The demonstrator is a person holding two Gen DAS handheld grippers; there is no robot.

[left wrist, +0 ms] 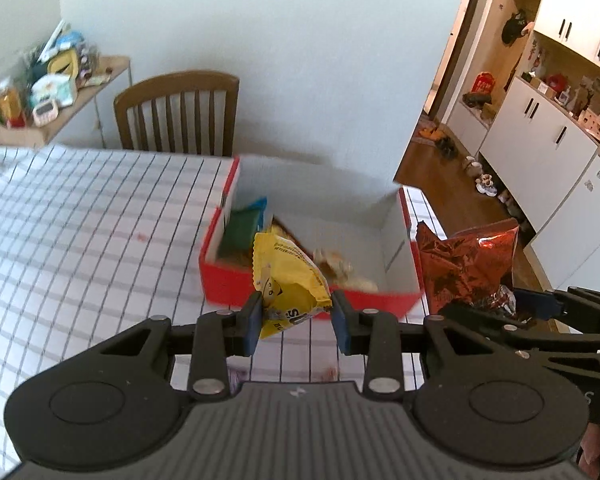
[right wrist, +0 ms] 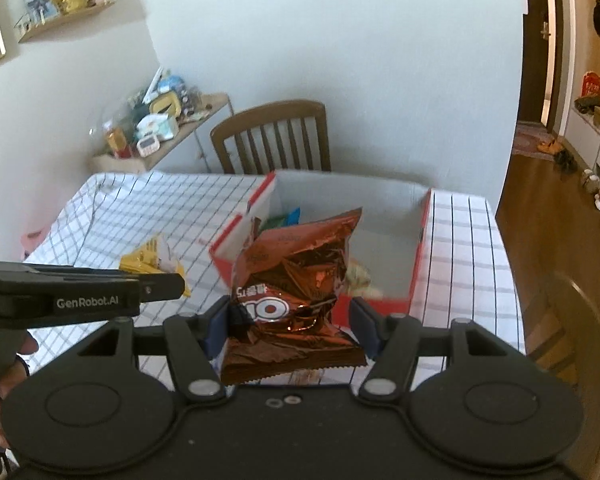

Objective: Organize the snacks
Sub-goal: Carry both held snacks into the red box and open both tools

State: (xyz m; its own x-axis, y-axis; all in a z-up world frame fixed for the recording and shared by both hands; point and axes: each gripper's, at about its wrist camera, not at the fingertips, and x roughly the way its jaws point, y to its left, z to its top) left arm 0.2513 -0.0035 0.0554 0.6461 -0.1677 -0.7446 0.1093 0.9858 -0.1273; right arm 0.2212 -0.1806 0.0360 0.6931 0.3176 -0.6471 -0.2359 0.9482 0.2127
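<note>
Snacks: crinkled foil bag (right wrist: 292, 300), glossy yellow packet (left wrist: 288, 284)

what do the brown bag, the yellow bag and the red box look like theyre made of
Brown bag: thin metallic foil or film, glossy, with sharp creases and bright glints.
Yellow bag: likely plastic film, smoother and duller, printed, with a crimped edge.
Red box: looks like cardboard, matte, red outside and white inside, with flat folded walls.

"GenRobot.AI" on left tongs (right wrist: 172, 280) body.
</note>
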